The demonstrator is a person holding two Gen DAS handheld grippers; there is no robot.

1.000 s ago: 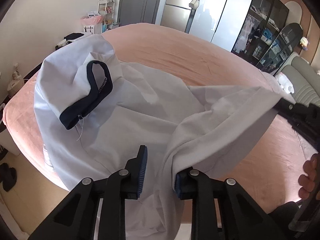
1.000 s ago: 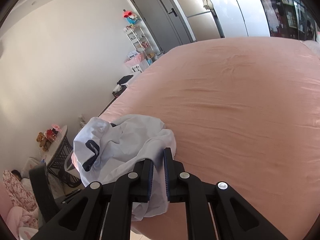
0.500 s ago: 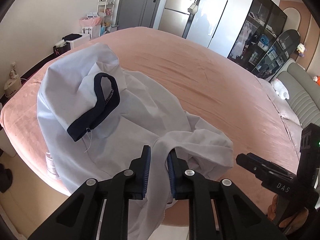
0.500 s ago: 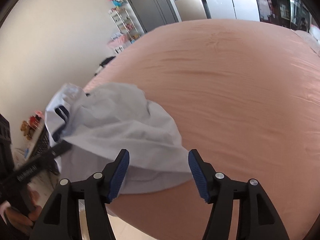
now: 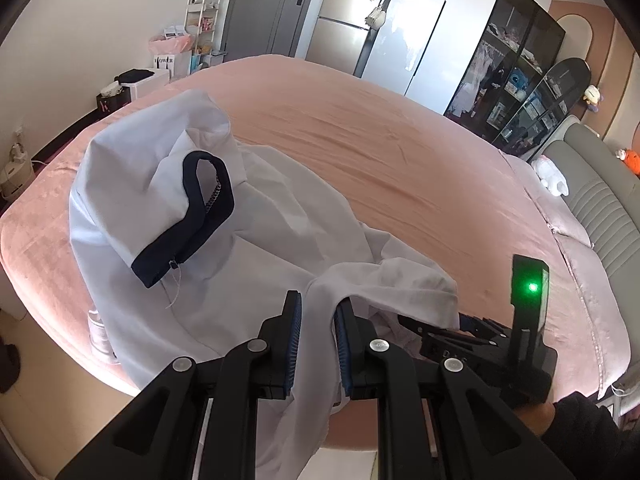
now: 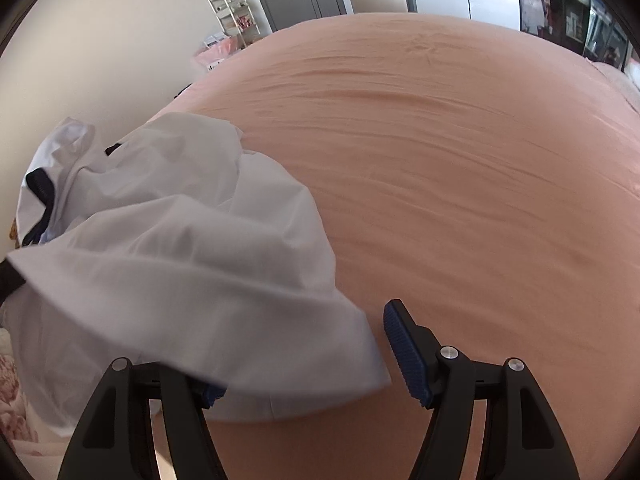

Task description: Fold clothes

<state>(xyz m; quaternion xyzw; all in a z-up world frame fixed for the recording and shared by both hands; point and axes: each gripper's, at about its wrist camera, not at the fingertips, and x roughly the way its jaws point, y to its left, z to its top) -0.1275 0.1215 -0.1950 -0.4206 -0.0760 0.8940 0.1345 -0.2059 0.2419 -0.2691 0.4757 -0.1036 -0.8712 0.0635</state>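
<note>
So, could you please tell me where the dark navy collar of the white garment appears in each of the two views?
Left wrist view: the navy collar lies left of centre, on top of the white garment, above the left gripper.
Right wrist view: the collar shows at the far left edge, partly hidden by folds.
Shared landmark: the white wire shelf beside the grey door.

A white garment point(image 5: 256, 248) with a navy-trimmed collar point(image 5: 200, 220) lies crumpled on the near left corner of the pink bed point(image 5: 400, 152), its near edge hanging over the bedside.
</note>
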